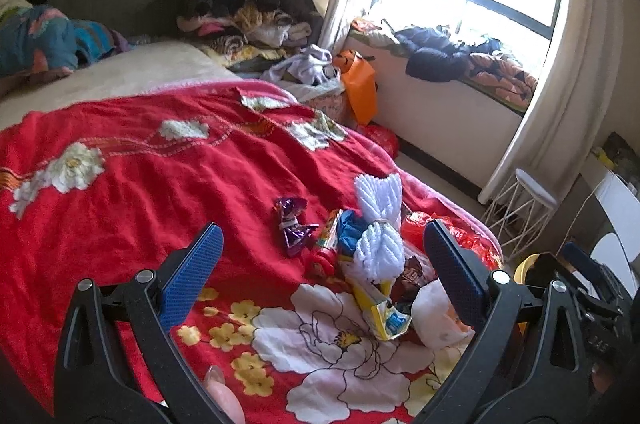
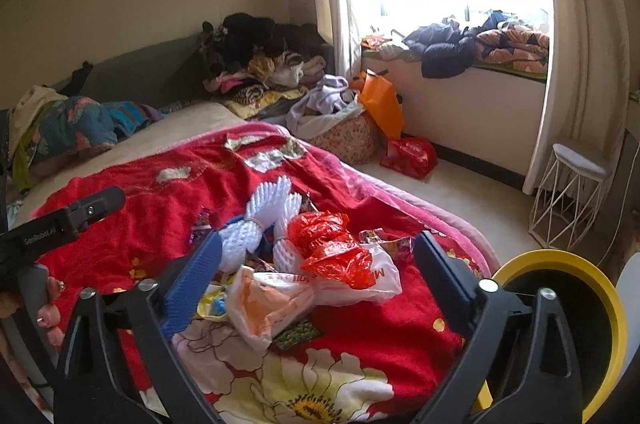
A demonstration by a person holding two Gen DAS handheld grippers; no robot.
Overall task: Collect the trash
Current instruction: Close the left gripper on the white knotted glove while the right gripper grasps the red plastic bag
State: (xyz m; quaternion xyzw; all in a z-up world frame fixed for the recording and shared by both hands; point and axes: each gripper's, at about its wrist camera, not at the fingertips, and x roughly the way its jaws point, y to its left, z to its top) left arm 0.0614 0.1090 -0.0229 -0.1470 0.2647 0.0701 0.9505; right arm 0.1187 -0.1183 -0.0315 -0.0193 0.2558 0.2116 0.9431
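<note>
Left wrist view: left gripper (image 1: 322, 244) has its blue pads spread wide apart, nothing between them, hovering over the red floral blanket (image 1: 132, 184) that covers the bed. Trash sits in a loose heap near the blanket's right edge, toward the foot end — a purple candy wrapper (image 1: 292, 224) lies alone just left of the heap, a white foam net (image 1: 378, 224) tied in the middle rests on top, a yellow snack wrapper (image 1: 382, 308) and a white plastic bag (image 1: 438, 316) lie at the near side, and a red plastic bag (image 1: 416, 224) shows behind the right pad. The right-hand tool's black body shows at the right edge.

Right wrist view: right gripper (image 2: 318, 256) is also spread wide, holding nothing, aimed at the same heap. The white plastic bag (image 2: 280, 296) lies between the pads, touching the red plastic bag (image 2: 328, 244) on top of it; the white foam net (image 2: 260, 224) is just behind, beside the left pad. A yellow-rimmed bin (image 2: 580, 324) stands off the bed's right edge — near the right pad. A wire stool (image 2: 568, 192) stands by the curtain.
</note>
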